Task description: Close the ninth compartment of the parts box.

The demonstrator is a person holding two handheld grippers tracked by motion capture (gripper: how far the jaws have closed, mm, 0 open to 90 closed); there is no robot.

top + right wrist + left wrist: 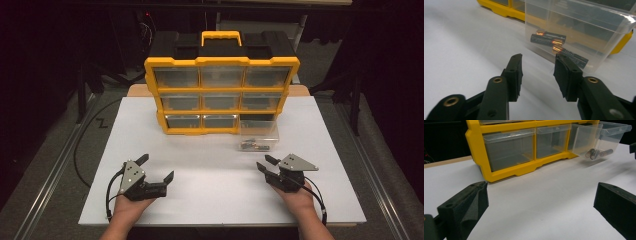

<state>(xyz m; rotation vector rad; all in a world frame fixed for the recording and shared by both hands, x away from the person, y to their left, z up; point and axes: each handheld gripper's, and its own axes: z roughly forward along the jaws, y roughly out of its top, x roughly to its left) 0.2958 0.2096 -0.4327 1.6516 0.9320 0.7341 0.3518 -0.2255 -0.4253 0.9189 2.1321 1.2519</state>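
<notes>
Clear drawer (258, 135) out on tabletop (210, 175) before yellow cabinet (221, 90), batteries (554, 43) inside, lying crosswise. Straight ahead of right gripper (269, 166), jaws half open, empty. Left gripper (156, 168) farther off, jaws wide, empty.

Yellow organizer (222, 90) with clear drawers, upright at back of white bench (210, 170) — bottom-right clear drawer (258, 135) pulled out, resting just in front, holding batteries (556, 46) lying flat inside.
</notes>
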